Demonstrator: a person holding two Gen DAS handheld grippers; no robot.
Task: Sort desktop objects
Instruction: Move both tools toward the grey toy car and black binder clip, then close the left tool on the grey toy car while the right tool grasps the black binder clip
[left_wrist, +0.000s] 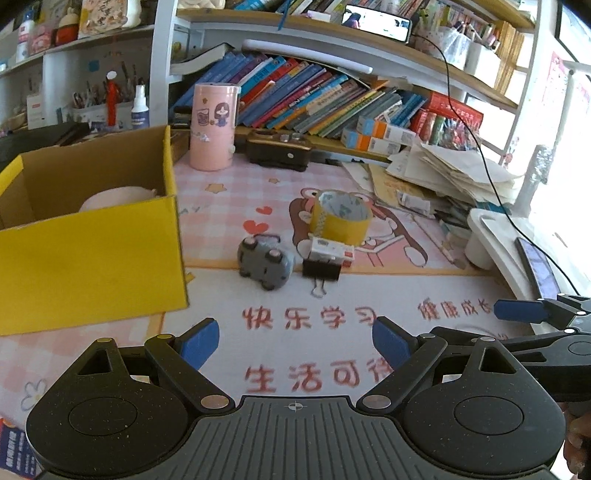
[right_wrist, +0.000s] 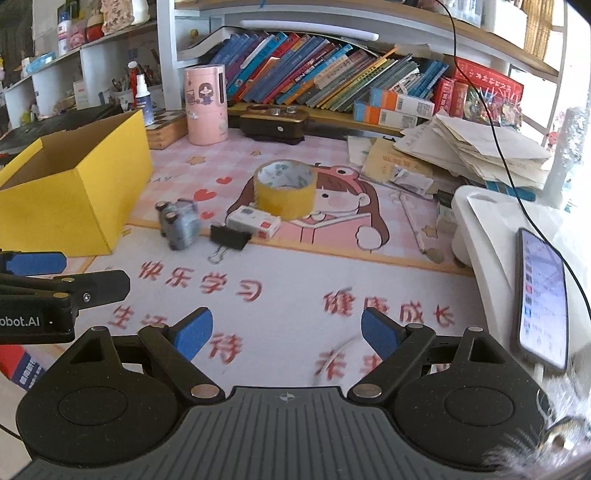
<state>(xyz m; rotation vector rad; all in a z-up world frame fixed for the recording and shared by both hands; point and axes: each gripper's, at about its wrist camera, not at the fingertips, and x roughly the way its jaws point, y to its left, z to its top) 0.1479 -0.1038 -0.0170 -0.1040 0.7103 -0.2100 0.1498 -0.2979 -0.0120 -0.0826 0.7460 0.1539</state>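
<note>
Left wrist view: both grippers' blue fingers (left_wrist: 201, 341) wide apart, holding nothing, near round yellow tape roll (left_wrist: 340, 217), small grey toy car (left_wrist: 264, 262), black metal binder clip (left_wrist: 321, 268).

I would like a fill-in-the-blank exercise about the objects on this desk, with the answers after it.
1. The tape roll is ___ in colour.
2. The black binder clip lies between the grey toy car and the small white ___.
3. The cardboard box stands to the ___ of the toy car.
4. Both the left gripper and right gripper have their jaws ___.

Answers: yellow; box; left; open

Bare mat (right_wrist: 288, 280) before binder clip (right_wrist: 229, 236)
</note>
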